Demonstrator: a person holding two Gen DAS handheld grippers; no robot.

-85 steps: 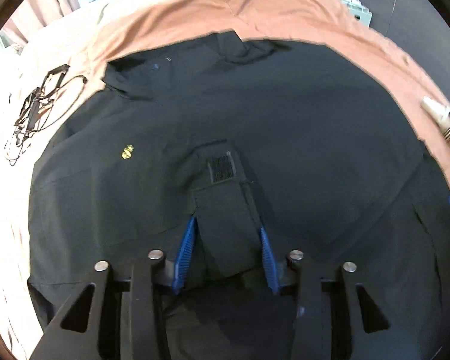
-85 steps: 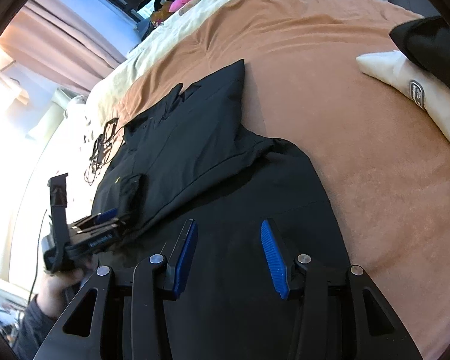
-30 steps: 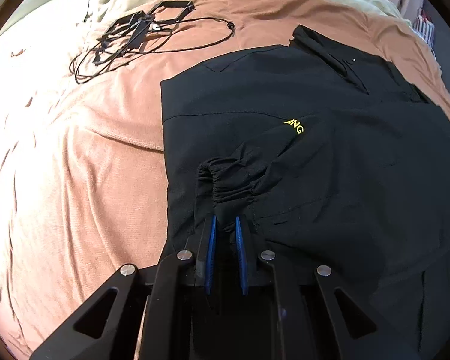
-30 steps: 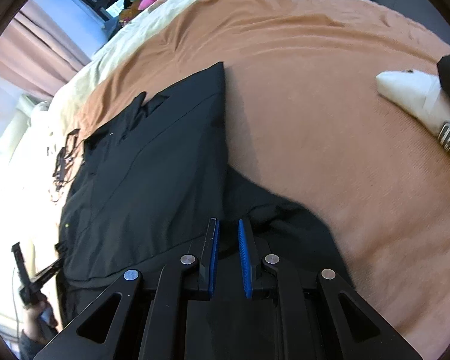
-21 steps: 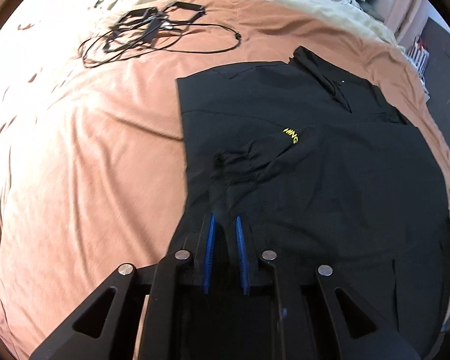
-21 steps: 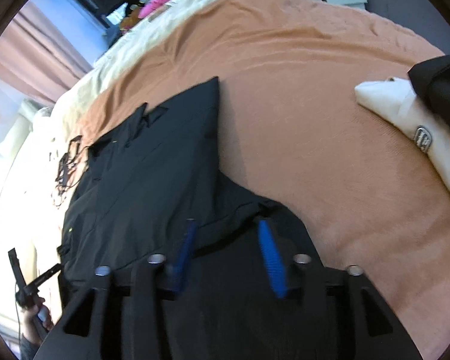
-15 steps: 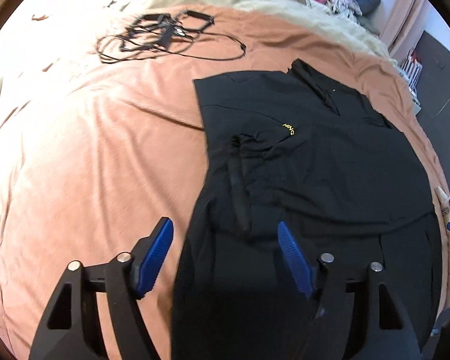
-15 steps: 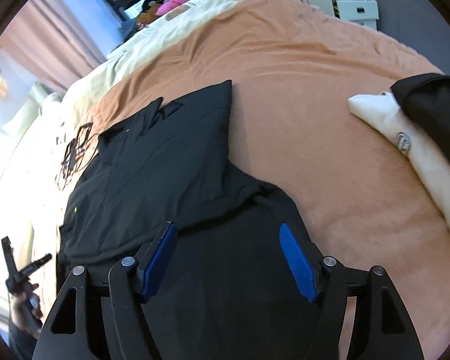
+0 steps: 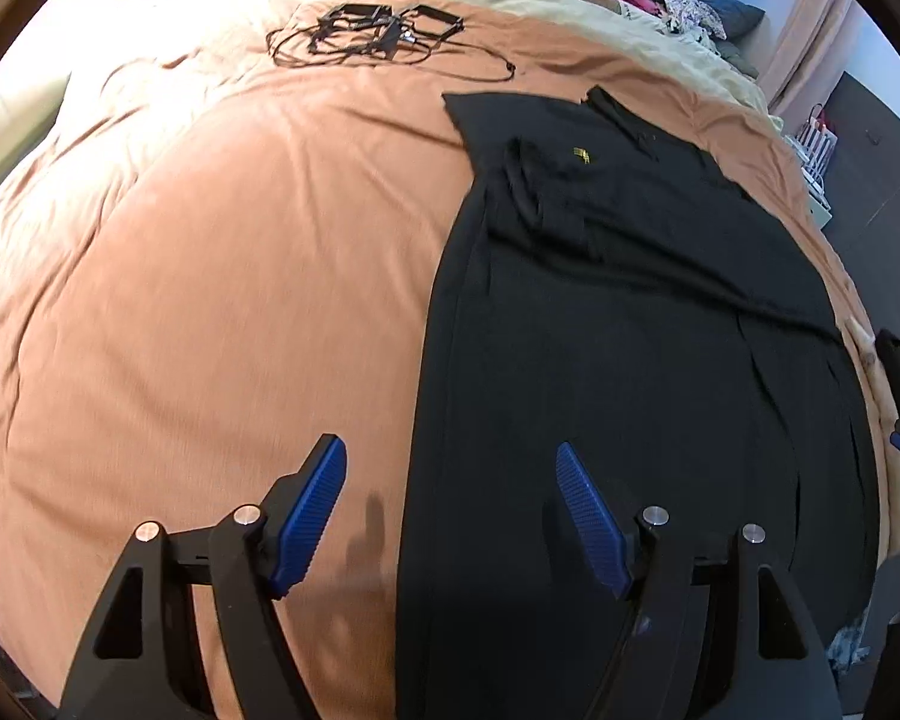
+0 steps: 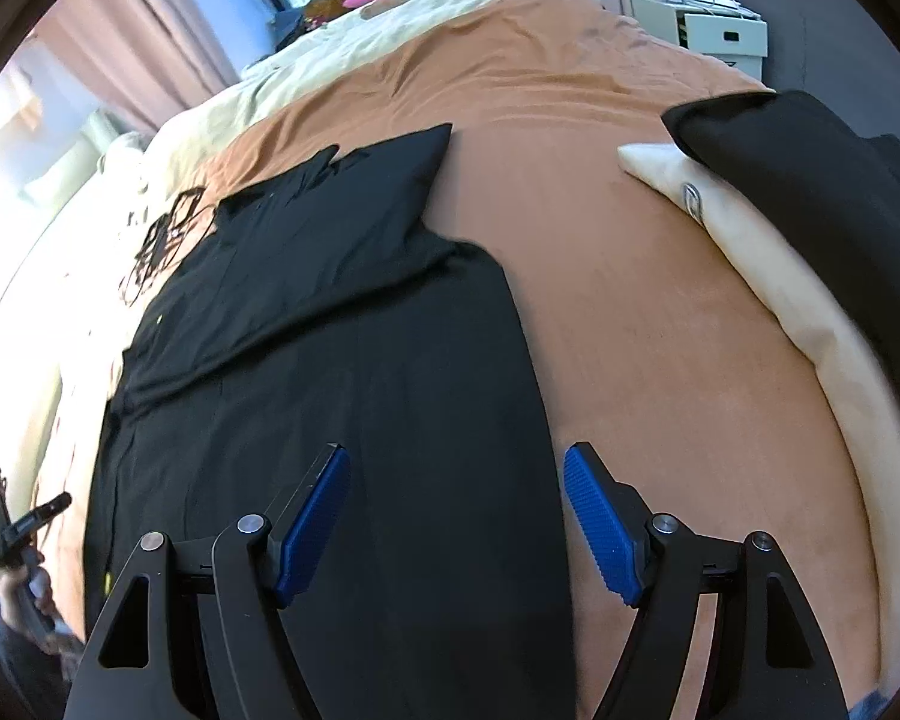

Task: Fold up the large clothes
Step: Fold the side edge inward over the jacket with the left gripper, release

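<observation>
We are hovering both tools over the long black garment, which is lying flat on the rust-orange bedspread with its sleeves folded in across the chest. Our left gripper is gaping wide, straddling the garment's left edge and gripping nothing. Our right gripper is likewise spread wide and empty, straddling the right edge.

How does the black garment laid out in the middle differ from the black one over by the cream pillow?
The black garment lies spread flat on the brown bedspread, sleeves folded in, with a small yellow logo. The other black piece is bunched atop the cream pillow, mostly cut off. Both are plain black fabric.
</observation>
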